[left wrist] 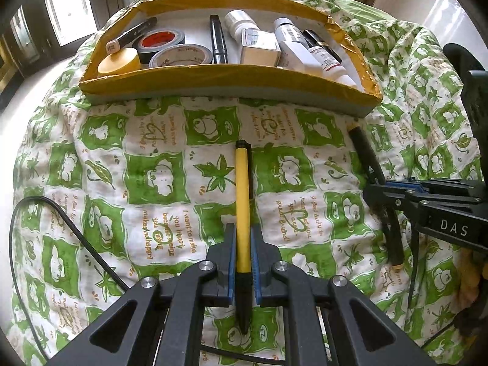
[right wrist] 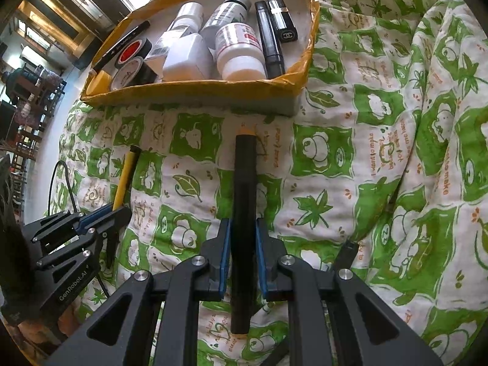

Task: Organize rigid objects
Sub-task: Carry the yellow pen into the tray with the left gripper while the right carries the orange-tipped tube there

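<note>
My left gripper (left wrist: 243,238) is shut on a yellow pen with black ends (left wrist: 242,189), which lies along the fingers and points toward the box. My right gripper (right wrist: 243,228) is shut on a thick black marker with a yellow tip (right wrist: 244,183), held the same way. Each gripper shows in the other's view: the right gripper (left wrist: 376,193) with the black marker (left wrist: 364,149) at the right edge, the left gripper (right wrist: 117,213) with the yellow pen (right wrist: 126,174) at the lower left. Ahead stands a shallow yellow-rimmed box (left wrist: 225,77) (right wrist: 195,90) with several items inside.
The box holds tape rolls (left wrist: 161,39), white bottles (right wrist: 238,45), a small white carton (left wrist: 259,47) and black tubes (right wrist: 270,33). Everything rests on a green-and-white printed quilt (left wrist: 158,158). A black cable (left wrist: 45,213) loops over the quilt at the left.
</note>
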`<move>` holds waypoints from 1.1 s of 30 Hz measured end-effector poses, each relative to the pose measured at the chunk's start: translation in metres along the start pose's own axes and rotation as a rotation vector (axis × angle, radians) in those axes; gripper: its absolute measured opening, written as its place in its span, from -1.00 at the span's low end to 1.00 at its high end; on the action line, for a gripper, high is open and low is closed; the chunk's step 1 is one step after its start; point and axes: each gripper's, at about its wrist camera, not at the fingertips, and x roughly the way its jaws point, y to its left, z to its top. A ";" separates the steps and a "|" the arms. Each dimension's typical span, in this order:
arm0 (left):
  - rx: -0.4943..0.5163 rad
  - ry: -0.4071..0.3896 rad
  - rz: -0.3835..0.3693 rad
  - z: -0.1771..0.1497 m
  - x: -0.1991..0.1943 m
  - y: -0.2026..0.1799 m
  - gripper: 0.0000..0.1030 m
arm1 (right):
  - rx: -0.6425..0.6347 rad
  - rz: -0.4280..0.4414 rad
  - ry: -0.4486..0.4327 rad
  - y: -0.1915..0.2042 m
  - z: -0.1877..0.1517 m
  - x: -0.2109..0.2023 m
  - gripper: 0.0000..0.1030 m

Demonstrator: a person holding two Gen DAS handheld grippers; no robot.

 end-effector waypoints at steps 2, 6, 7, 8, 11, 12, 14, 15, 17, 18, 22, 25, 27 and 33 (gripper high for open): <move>-0.005 -0.016 -0.014 -0.001 -0.005 0.001 -0.86 | -0.004 0.024 -0.011 0.002 -0.001 -0.002 -0.72; -0.034 -0.080 -0.077 -0.001 -0.024 0.008 -0.86 | -0.003 0.142 -0.036 0.004 -0.002 -0.013 -0.72; -0.040 -0.092 -0.088 0.000 -0.027 0.009 -0.86 | -0.004 0.168 -0.045 0.005 -0.001 -0.016 -0.72; -0.046 -0.102 -0.099 0.001 -0.031 0.011 -0.86 | -0.004 0.184 -0.050 0.004 0.000 -0.018 -0.72; -0.054 -0.129 -0.125 0.004 -0.040 0.013 -0.86 | 0.009 0.237 -0.074 0.003 0.001 -0.025 -0.72; -0.055 -0.135 -0.130 0.006 -0.042 0.014 -0.86 | 0.012 0.244 -0.081 0.002 0.002 -0.027 -0.72; -0.059 -0.140 -0.137 0.010 -0.045 0.015 -0.86 | 0.020 0.255 -0.089 0.000 0.003 -0.029 -0.72; -0.064 -0.145 -0.141 0.013 -0.047 0.017 -0.86 | 0.023 0.260 -0.091 -0.001 0.003 -0.029 -0.72; -0.069 -0.150 -0.145 0.017 -0.050 0.021 -0.86 | 0.028 0.261 -0.094 -0.002 0.004 -0.031 -0.72; -0.072 -0.156 -0.142 0.022 -0.052 0.023 -0.86 | 0.031 0.262 -0.095 -0.002 0.005 -0.032 -0.72; -0.091 -0.173 -0.136 0.040 -0.056 0.032 -0.86 | 0.044 0.270 -0.109 -0.008 0.006 -0.038 -0.72; -0.116 -0.186 -0.130 0.060 -0.059 0.045 -0.86 | 0.046 0.276 -0.130 -0.008 0.013 -0.045 -0.72; -0.140 -0.195 -0.126 0.072 -0.059 0.053 -0.86 | 0.043 0.273 -0.136 -0.005 0.021 -0.047 -0.72; -0.190 -0.201 -0.129 0.102 -0.052 0.072 -0.86 | 0.042 0.258 -0.185 0.001 0.062 -0.056 -0.72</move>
